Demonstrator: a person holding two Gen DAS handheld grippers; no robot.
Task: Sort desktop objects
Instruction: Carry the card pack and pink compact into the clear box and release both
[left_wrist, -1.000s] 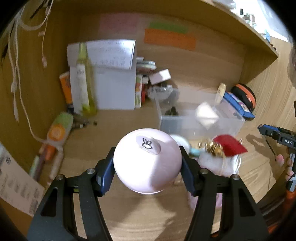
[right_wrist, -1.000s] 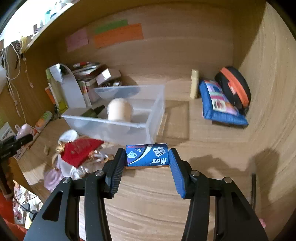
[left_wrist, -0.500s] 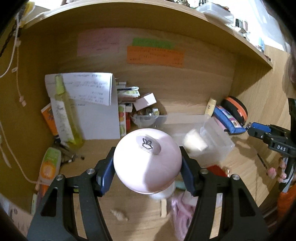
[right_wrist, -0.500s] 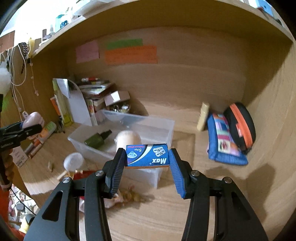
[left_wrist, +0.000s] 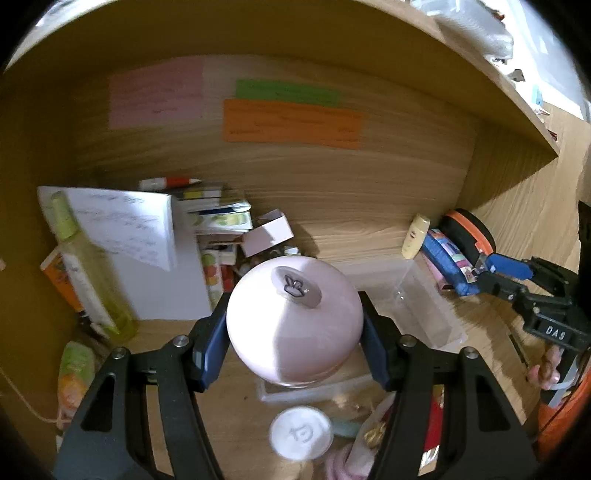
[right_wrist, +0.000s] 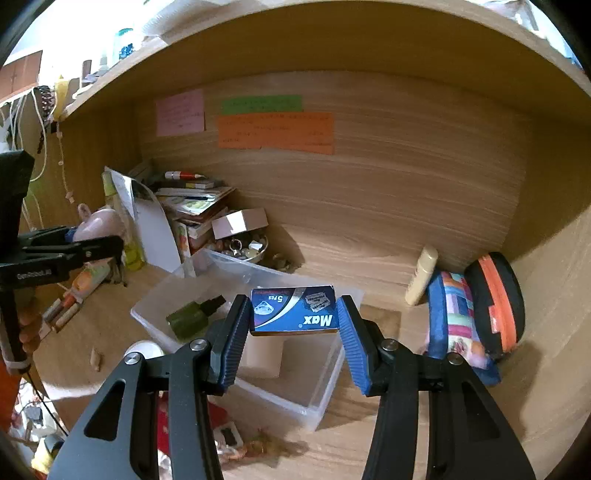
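Note:
My left gripper (left_wrist: 293, 328) is shut on a round pale pink container (left_wrist: 291, 321) with a small bunny mark, held above the near edge of a clear plastic bin (left_wrist: 417, 306). My right gripper (right_wrist: 293, 314) is shut on a small blue "Max" box (right_wrist: 295, 311), held above the same bin (right_wrist: 317, 391). In the right wrist view the bin holds a dark green bottle (right_wrist: 192, 317) and a cream cylinder (right_wrist: 264, 354). The left gripper with the pink container (right_wrist: 98, 225) shows at the left of that view.
A white round lid (left_wrist: 300, 432) and a red pouch (left_wrist: 432, 424) lie in front of the bin. A yellow-green bottle (left_wrist: 88, 273), papers and books stand at the back left. A blue pouch (right_wrist: 454, 314), an orange-black case (right_wrist: 496, 295) and a cream tube (right_wrist: 421, 273) lie at the right.
Both grippers have risen and tilted up with their objects still held. The bin now sits lower and nearer under each gripper.

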